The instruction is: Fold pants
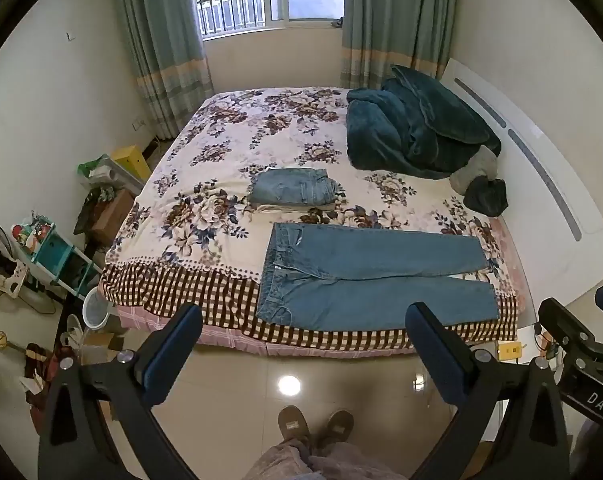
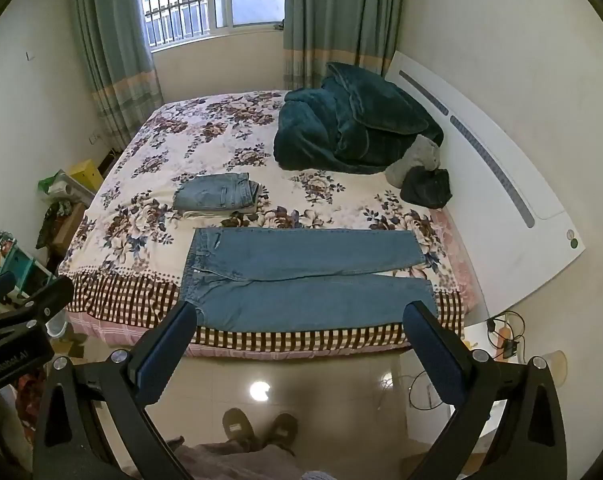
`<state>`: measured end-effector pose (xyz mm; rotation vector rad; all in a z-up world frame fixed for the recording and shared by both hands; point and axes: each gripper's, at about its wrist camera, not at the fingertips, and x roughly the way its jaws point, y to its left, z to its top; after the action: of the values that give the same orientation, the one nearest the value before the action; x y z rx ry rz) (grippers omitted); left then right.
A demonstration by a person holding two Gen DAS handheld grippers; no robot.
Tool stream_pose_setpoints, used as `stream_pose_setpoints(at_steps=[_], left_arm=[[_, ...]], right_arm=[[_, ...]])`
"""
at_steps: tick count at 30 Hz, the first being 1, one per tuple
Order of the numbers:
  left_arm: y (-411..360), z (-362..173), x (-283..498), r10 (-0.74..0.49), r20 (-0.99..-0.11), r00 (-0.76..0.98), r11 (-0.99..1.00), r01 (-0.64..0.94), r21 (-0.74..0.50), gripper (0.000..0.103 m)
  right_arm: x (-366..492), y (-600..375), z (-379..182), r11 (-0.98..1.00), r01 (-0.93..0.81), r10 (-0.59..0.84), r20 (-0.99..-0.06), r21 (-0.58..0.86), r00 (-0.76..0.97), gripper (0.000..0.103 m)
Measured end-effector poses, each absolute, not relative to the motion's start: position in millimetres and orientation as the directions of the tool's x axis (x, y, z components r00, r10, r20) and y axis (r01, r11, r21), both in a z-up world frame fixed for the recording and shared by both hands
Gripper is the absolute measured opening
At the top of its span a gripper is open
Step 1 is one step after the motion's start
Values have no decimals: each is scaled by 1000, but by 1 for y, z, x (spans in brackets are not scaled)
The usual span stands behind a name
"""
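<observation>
Pants point(image 1: 365, 276): blue denim, flat, 2 legs splayed | left gripper point(image 1: 301, 320) wide | right gripper point(image 2: 301, 320) wide

- Both grippers, left point(image 1: 303, 320) and right point(image 2: 301, 318), hang wide apart over bare floor point(image 1: 341, 376), nothing between their fingers.
- Jeans point(image 1: 365, 276) lie flat at the bed's near edge, at 12 o'clock, open from above.
- Folded pile point(image 1: 293, 188) sits just beyond, at 12.
- Blanket point(image 1: 413, 128) heaps at 1 o'clock, well apart.
- Bare sheet point(image 1: 189, 216) at 10–11 o'clock.
- Headboard point(image 1: 549, 200) walls off 2 o'clock.
</observation>
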<state>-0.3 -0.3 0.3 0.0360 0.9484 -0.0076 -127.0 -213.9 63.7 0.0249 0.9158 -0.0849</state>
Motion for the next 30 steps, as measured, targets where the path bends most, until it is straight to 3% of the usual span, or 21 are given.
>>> stream_pose_setpoints(at_steps=[30], left_arm=[[8, 29, 6, -2, -802, 597, 1000, 10, 6, 103]], right_arm=[[-120, -203, 87, 998, 63, -31, -787, 11, 616, 103]])
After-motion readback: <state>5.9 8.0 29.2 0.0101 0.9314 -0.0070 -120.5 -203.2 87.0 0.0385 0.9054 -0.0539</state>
